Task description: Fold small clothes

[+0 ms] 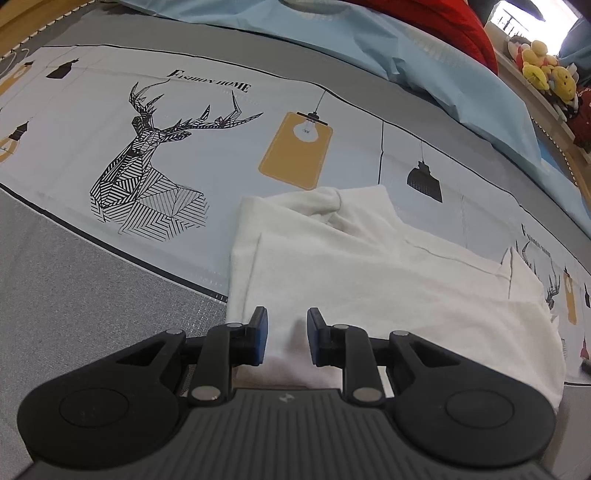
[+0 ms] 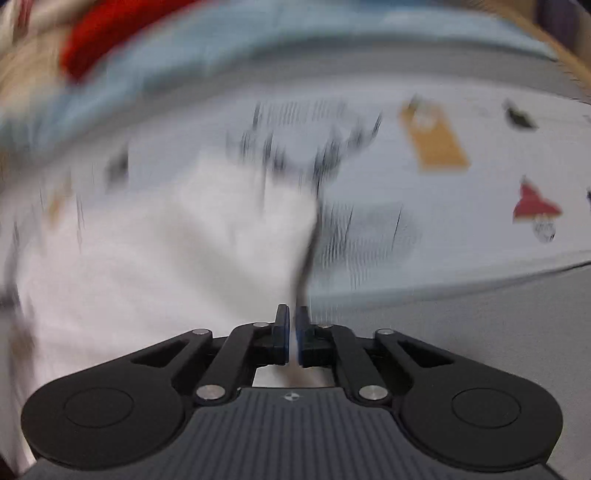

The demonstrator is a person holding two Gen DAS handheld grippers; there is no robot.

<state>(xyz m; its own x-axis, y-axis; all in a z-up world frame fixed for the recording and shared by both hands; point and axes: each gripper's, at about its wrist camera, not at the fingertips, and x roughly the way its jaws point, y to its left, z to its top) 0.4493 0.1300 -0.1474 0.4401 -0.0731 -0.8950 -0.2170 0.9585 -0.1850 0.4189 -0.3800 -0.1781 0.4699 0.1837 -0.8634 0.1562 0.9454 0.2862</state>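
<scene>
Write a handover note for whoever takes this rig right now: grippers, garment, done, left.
Left gripper: open, jaws apart over the near edge of the white garment, gripping nothing.
Right gripper: nearly closed on a thin edge of the same cloth; that view is motion-blurred.
Garment lies on the printed bedsheet, left side already folded inward.
Left: complete the right-side fold, then fold it up and smooth it.

The picture is smeared by motion blur. The right gripper (image 2: 291, 338) sits at the near edge, its two black fingers (image 2: 282, 332) nearly together with a thin strip of white cloth (image 2: 147, 258) pinched between the blue pads. The cloth spreads away to the left over a printed bedsheet (image 2: 461, 229). Far off lie a pale blue blanket (image 2: 258, 48) and something red (image 2: 110, 33) at far left.
</scene>
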